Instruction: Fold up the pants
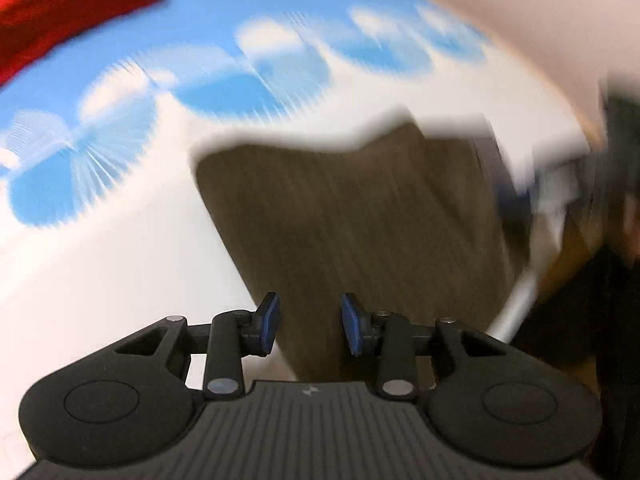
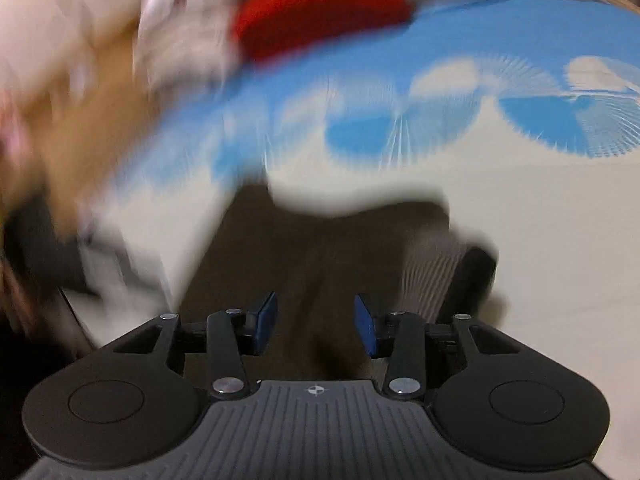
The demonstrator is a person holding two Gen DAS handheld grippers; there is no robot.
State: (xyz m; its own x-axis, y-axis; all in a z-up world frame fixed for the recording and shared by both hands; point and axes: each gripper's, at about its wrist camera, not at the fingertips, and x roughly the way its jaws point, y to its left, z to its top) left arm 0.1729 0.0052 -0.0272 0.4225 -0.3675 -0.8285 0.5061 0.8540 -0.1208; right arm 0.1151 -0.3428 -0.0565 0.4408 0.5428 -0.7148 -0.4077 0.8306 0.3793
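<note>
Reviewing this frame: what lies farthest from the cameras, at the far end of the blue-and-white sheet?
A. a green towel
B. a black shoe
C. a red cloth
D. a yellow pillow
C: a red cloth sits at the far edge of the blue-and-white sheet, beyond the brown pants, in both wrist views.

A white cover printed with blue fan-shaped circles (image 1: 256,92) spreads across the upper and left part of the left wrist view, badly blurred. A red cloth (image 1: 76,4) sits at the upper left there, top centre in the right wrist view. Pale wall (image 1: 520,12) fills the upper right.
</note>
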